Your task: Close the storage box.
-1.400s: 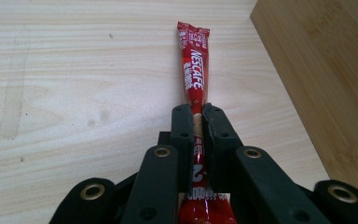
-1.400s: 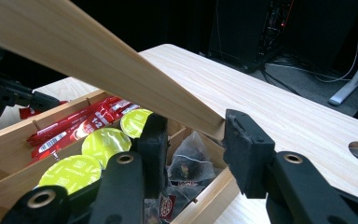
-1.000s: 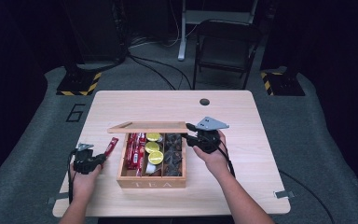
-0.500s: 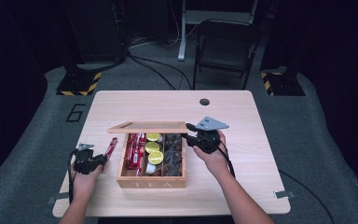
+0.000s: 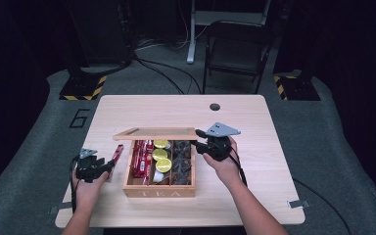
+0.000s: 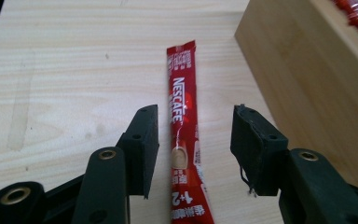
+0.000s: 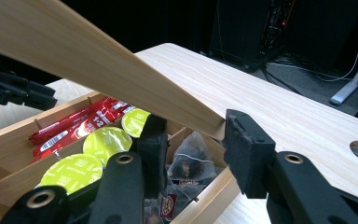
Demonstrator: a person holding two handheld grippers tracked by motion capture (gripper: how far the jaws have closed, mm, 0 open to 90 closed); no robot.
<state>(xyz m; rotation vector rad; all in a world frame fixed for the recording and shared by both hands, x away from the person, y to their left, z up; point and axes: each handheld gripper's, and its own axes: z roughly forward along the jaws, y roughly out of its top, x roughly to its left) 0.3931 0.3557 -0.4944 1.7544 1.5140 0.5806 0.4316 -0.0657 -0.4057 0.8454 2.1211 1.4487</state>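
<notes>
1. Two grippers are at work in the high view. The left gripper (image 5: 98,168) sits low at the near-left of the pale wooden table (image 5: 254,117), its jaws apart around the near end of a slim red Nescafé coffee sachet (image 5: 117,153) that lies flat just beside the left wall of the open wooden tea box (image 5: 159,188). The right gripper (image 5: 201,145) is up at the right end of the box's thin wooden lid (image 5: 155,133), which stands raised above the far edge. Inside the box are more red sachets, round lime-green capsules (image 5: 158,155) and dark tea bags.

2. Seen from the left gripper view, the sachet (image 6: 181,116) runs straight away from the camera, its long axis lined up between the two released jaws, the printed name reading toward the far end. Neither pad touches it. My guess is that it is very light, thin and floppy, with a slick foil skin; a pinch across its narrow width near the middle ought to keep it from drooping or sliding. The box wall (image 6: 307,79) stands close on the right, leaving little room for that jaw.

3. From the right gripper view, the lid (image 7: 98,70) slants up to the left, its corner sitting between the jaws. The right pad meets the edge; whether the left one presses too I cannot tell. Stiff, light wood, I'd judge, best held at that edge.
</notes>
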